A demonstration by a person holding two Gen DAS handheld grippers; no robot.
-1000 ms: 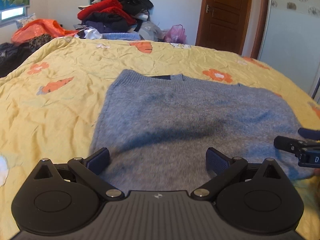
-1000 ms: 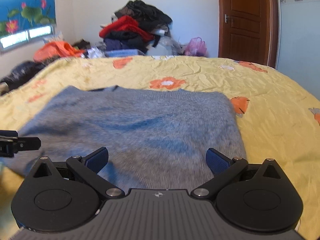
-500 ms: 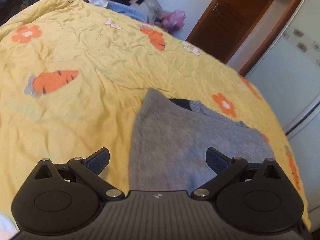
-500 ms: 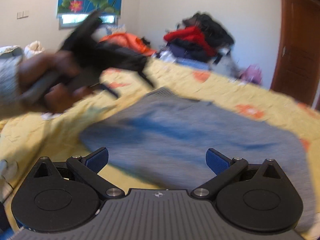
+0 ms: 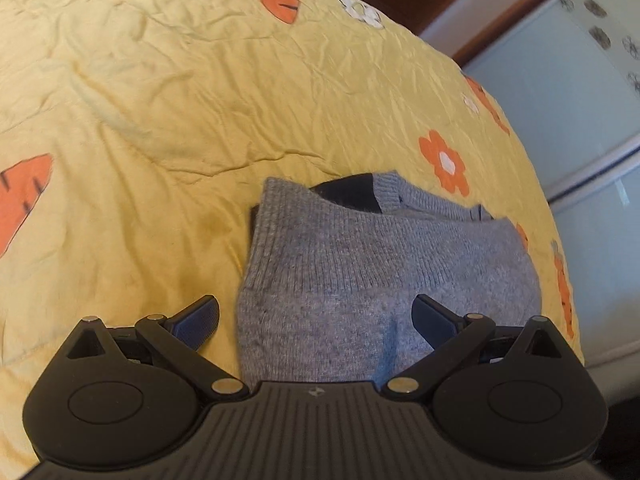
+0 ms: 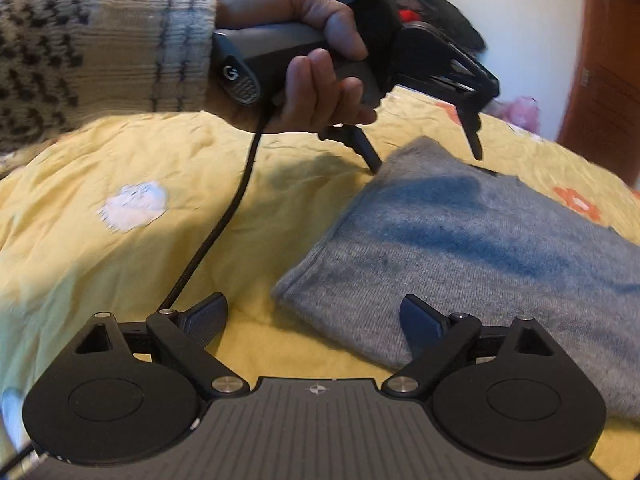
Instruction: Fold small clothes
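A grey knitted sweater (image 5: 380, 272) lies folded on the yellow bedspread (image 5: 160, 100), its ribbed edge and dark neck opening at the far end. My left gripper (image 5: 316, 316) is open and straddles the sweater's left edge, nothing clamped. In the right wrist view the sweater (image 6: 480, 260) runs off to the right. A hand (image 6: 320, 80) holds the left gripper (image 6: 424, 152) there, open just above the far left corner. My right gripper (image 6: 314, 316) is open too, low over the bedspread (image 6: 120, 280), its right finger over the near left corner.
A black cable (image 6: 224, 220) hangs from the left gripper's handle across the bed. A patterned knit sleeve (image 6: 100, 40) fills the upper left. A pale wardrobe front (image 5: 580, 100) stands past the bed's right edge, a brown door (image 6: 608, 100) at the far right.
The left gripper moved forward and down to the sweater's far left corner. The right gripper swung left toward the near left corner. Both stayed open.
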